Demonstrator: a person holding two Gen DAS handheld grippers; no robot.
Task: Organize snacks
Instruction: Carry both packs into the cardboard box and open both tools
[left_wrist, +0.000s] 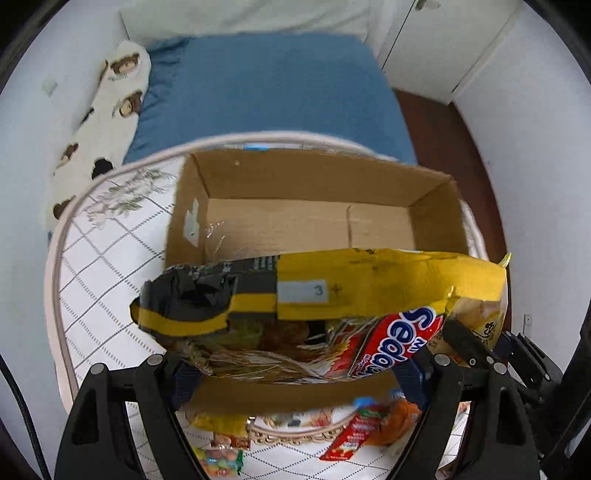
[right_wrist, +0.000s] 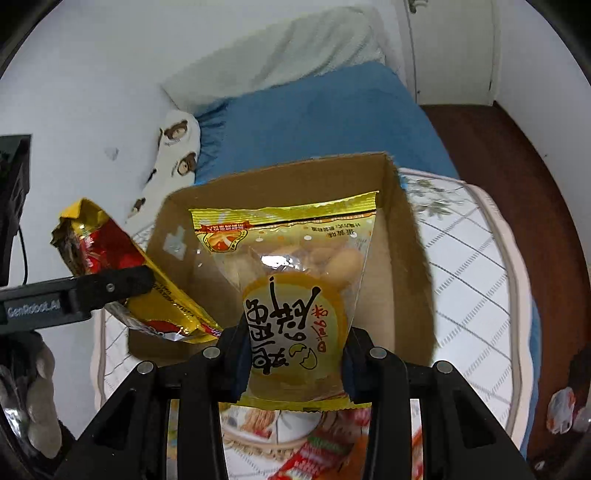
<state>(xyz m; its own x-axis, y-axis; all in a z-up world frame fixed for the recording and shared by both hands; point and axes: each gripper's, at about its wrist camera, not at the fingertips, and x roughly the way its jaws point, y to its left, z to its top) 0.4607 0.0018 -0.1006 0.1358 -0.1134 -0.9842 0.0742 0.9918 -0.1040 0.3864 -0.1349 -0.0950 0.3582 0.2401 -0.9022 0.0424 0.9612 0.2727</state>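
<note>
An open cardboard box (left_wrist: 306, 218) stands on a round table; in the right wrist view the box (right_wrist: 410, 266) is right ahead. My left gripper (left_wrist: 299, 373) is shut on a yellow, black and red noodle packet (left_wrist: 332, 299), held flat over the box's near edge. That packet (right_wrist: 122, 266) and the left gripper's finger (right_wrist: 92, 291) show at the left of the right wrist view. My right gripper (right_wrist: 295, 365) is shut on a yellow bag of egg biscuits (right_wrist: 295, 280), held upright over the box. The box floor that shows is bare.
The round table (left_wrist: 96, 258) has a white diamond-pattern cloth. A wicker tray (left_wrist: 295, 435) with several snack packets, one red (left_wrist: 351, 435), sits near me below the grippers. A blue bed (left_wrist: 273, 88) with pillows lies behind the table. A crumpled wrapper (right_wrist: 561, 410) lies at far right.
</note>
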